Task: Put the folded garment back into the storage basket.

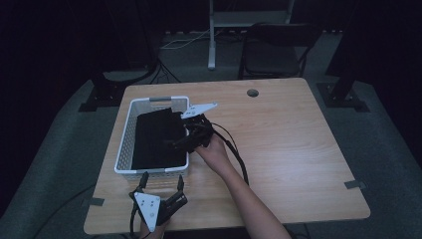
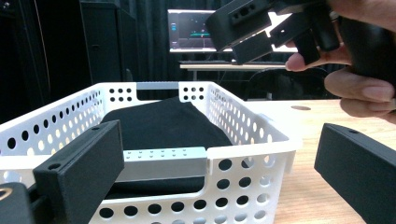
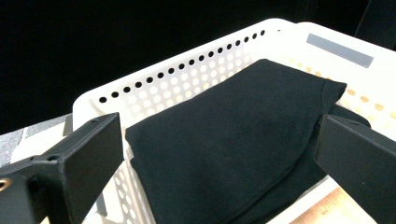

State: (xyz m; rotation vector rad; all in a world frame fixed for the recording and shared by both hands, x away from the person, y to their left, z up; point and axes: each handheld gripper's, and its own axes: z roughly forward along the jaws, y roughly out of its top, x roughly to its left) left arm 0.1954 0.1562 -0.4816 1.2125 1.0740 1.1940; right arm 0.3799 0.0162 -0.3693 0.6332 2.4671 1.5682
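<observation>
Bench (image 1: 278,149) right half is free; white basket (image 1: 126,133) with black cloth (image 1: 154,139) hugs its left edge, right hand-held gripper (image 1: 180,142) wide over it, left hand-held gripper (image 1: 162,184) wide at the front edge.

The high view looks forward and down from above the near edge, taking in the whole table (image 1: 278,149) from some way off. The left gripper view sits low at the near edge, level with the table, facing far, very near the basket (image 2: 261,135) end wall. The right gripper view hangs above the basket's (image 3: 154,84) right side, looking left and down into it, close. All three share the basket (image 1: 127,144) and the black cloth (image 1: 154,139) inside.
</observation>
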